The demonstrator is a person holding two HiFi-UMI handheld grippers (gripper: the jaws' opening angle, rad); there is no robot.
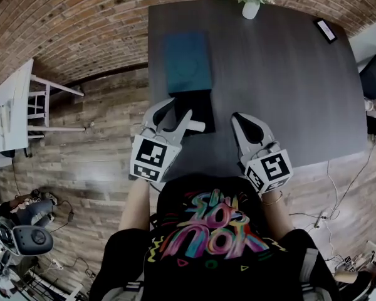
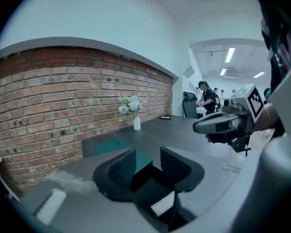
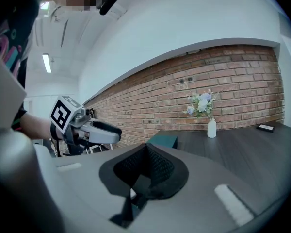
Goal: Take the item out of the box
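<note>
A teal box (image 1: 187, 61) lies flat on the dark table (image 1: 288, 93), and a black flat piece (image 1: 199, 105) sits against its near edge. My left gripper (image 1: 177, 108) is open at the black piece's left side, with one jaw over its corner. In the left gripper view the left gripper (image 2: 148, 152) has a gap between its jaws. The teal box (image 2: 109, 146) shows through that gap, with a dark block (image 2: 143, 176) low between the pads, which do not press on it. My right gripper (image 1: 239, 118) hovers to the right, shut and empty (image 3: 146, 147).
A white vase of flowers (image 1: 250, 8) stands at the table's far edge and a phone (image 1: 326, 30) lies at the far right. A white side table (image 1: 12, 105) stands on the wooden floor to the left. Brick wall behind.
</note>
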